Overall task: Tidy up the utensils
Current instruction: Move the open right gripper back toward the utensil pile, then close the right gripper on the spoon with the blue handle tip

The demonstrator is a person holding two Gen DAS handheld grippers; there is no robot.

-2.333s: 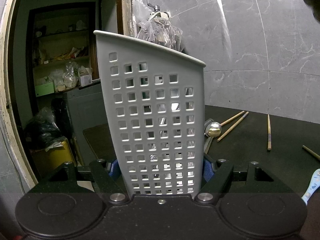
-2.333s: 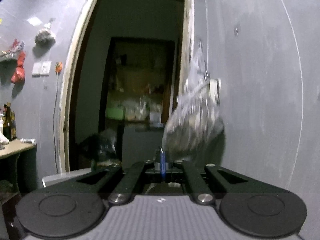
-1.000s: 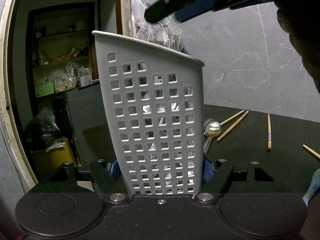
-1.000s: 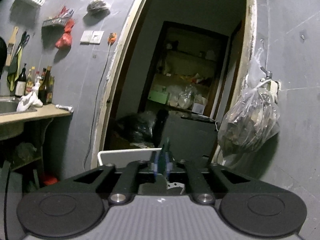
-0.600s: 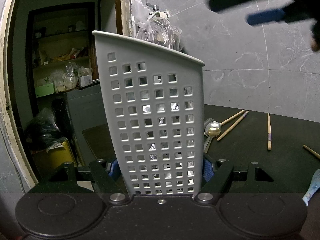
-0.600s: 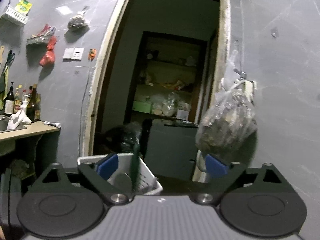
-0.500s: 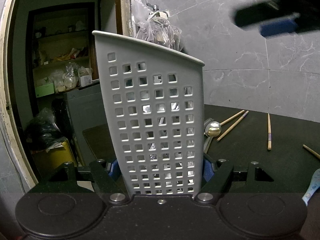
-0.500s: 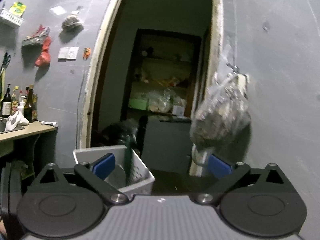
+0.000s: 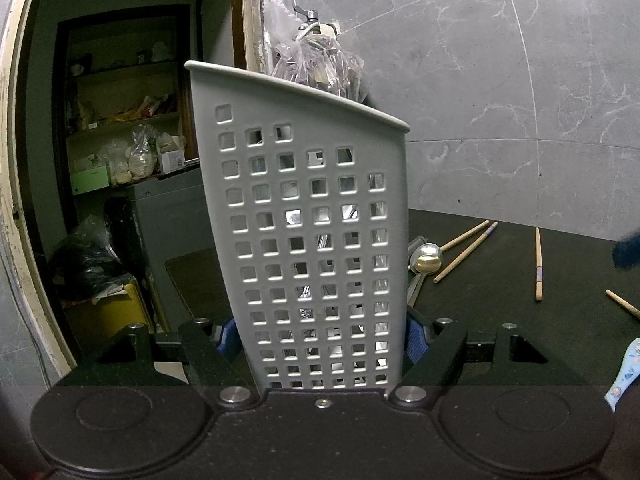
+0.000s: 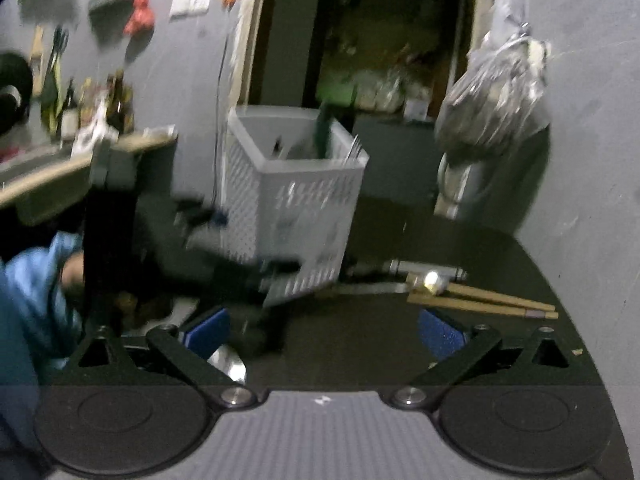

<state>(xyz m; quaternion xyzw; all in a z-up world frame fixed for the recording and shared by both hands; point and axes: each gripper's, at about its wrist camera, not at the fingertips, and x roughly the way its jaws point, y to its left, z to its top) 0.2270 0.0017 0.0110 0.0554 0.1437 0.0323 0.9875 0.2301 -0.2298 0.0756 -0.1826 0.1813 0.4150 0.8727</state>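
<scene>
My left tongs (image 9: 322, 338) pinch the lower part of the grey holder (image 9: 312, 240), a tall plastic basket full of square holes, with a blue pad (image 9: 414, 340) pressed against each side wall. It stands upright on the black table (image 9: 500, 280), right in front of my left camera. Through the holes I can make out metal cutlery inside, though not which pieces.

My right tongs (image 10: 324, 330) are spread wide with nothing between them, above bare tabletop. From that side, through some blur, the holder sits ahead and left of centre, with a dark green handle (image 10: 324, 128) sticking up out of its top.

Just to the right of the holder lie a metal spoon (image 9: 426, 258) and a pair of chopsticks (image 9: 464, 250). Another chopstick (image 9: 538, 264) lies apart, further right. A pale blue patterned handle (image 9: 624, 376) pokes in at the left camera's right edge.
</scene>
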